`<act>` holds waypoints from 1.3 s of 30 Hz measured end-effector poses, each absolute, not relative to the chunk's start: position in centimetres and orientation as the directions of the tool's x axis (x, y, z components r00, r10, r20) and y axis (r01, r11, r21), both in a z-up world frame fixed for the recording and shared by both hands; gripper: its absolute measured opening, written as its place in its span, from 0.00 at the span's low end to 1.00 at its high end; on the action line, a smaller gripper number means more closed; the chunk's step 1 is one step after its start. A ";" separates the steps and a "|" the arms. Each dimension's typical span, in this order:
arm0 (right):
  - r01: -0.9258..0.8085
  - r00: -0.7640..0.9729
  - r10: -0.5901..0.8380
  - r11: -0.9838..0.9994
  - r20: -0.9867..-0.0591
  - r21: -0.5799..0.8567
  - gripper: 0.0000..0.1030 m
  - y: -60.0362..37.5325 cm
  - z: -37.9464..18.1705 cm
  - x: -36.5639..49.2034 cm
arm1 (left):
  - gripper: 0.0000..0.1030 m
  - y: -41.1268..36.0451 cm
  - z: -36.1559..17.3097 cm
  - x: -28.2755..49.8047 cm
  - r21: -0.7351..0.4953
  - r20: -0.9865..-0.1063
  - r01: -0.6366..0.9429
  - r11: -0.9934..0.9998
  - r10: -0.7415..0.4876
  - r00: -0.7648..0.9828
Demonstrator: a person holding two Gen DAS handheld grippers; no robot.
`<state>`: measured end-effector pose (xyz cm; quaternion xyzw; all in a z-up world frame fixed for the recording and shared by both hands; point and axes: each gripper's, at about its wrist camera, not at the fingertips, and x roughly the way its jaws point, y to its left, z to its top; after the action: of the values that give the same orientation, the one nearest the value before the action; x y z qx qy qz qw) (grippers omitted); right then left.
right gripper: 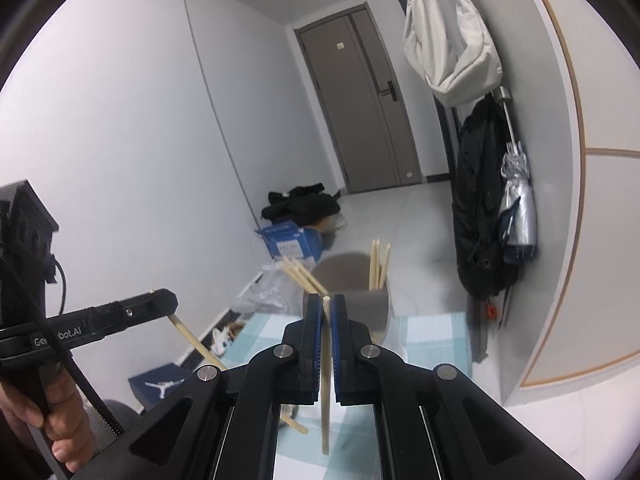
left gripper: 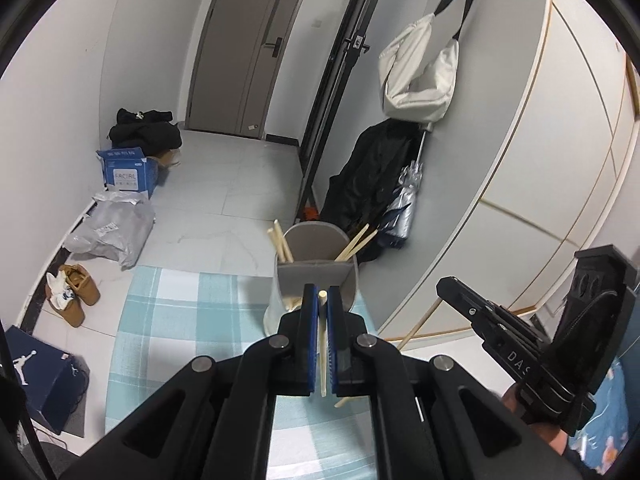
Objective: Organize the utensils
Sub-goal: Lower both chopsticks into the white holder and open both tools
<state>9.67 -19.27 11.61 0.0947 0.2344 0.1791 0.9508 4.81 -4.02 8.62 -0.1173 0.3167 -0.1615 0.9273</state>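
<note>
Each gripper carried one chopstick toward the grey divided holder [left gripper: 316,268], which stood on the blue-and-white checked cloth [left gripper: 168,320] and already held several chopsticks leaning out of both its compartments. The left gripper [left gripper: 322,300] had its blue-padded fingers [left gripper: 309,320] closed on a pale chopstick [left gripper: 322,344] that ran along the fingers, its tip poking out just past them and pointing at the holder's near compartment. The right gripper [right gripper: 327,308] was clamped in the same way on its own chopstick [right gripper: 326,380], whose lower end hung down toward the cloth. One more loose chopstick [right gripper: 294,424] lay on the cloth below the right gripper. To my eye the step in hand was the drop into the holder, and doing it well would mean bringing one stick at a time over an open compartment — not both at once, since the grippers sat near each other and could knock together. The stick ought to be tipped nearly upright with its lower end inside the rim before the fingers part; let go too high or too slanted and it might strike the divider [left gripper: 316,269] or the leaning sticks and bounce out. The holder looked light — a sideways nudge could probably tip it.
</note>
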 end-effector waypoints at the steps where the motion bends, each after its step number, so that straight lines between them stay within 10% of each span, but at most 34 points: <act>1: -0.297 0.828 0.386 0.917 -0.407 0.266 0.04 -19.3 11.9 9.8 | 0.01 -3.9 8.9 4.9 -0.323 -0.546 0.227 0.919 -0.377 0.748; 21: -0.330 0.865 0.392 0.915 -0.313 0.233 0.04 -20.0 21.1 16.8 | 0.01 -3.0 15.6 11.4 -0.403 -0.446 0.258 0.878 -0.434 0.783; 39: -0.325 0.873 0.379 0.921 -0.307 0.213 0.04 -19.8 19.5 25.6 | 0.01 -3.7 12.0 17.5 -0.350 -0.559 0.240 0.906 -0.407 0.723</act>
<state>25.59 -19.83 19.48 0.0777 0.1739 0.1823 0.9646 17.51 -3.74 12.02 -0.1275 0.3282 -0.1760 0.9193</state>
